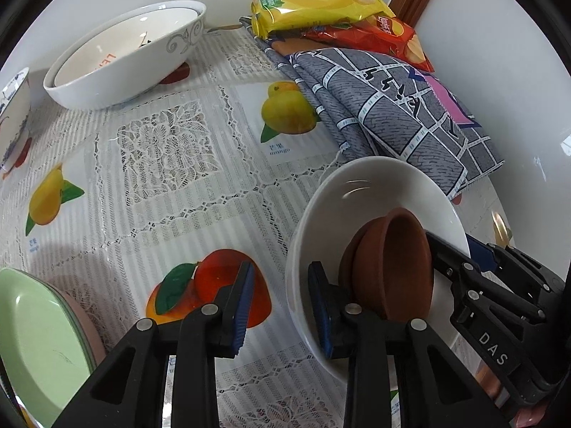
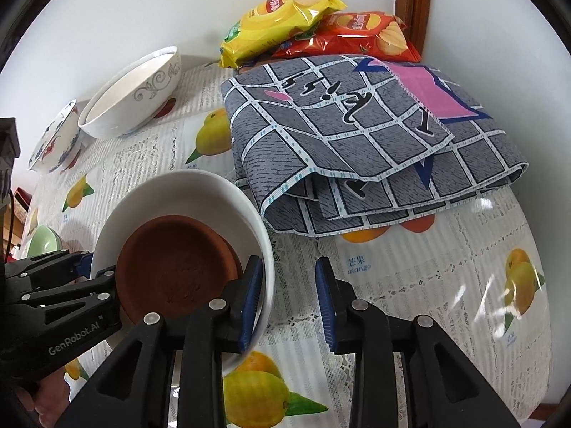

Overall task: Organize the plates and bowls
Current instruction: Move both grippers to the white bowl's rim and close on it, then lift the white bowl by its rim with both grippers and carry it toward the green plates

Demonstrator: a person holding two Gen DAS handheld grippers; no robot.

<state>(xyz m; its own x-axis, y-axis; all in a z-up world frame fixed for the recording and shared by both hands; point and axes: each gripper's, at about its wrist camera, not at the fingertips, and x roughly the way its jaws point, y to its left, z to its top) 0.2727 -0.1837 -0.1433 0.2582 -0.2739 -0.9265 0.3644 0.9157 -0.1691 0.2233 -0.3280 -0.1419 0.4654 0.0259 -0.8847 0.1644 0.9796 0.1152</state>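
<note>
Straddling opposite rims of the white bowl (image 2: 185, 192) at lower left of the right wrist view, the left gripper (image 1: 282, 306) and right gripper (image 2: 289, 296) stand spread, pinching nothing. Brown saucers (image 2: 175, 260) lie nested inside. Judged step: stacking; next, closing on the rim to lift toward the patterned bowl (image 2: 132, 96).

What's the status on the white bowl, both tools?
Left tool open, straddling white bowl rim. Right tool open, astride opposite rim. Two brown saucers inside. Folded cloth close behind.
</note>
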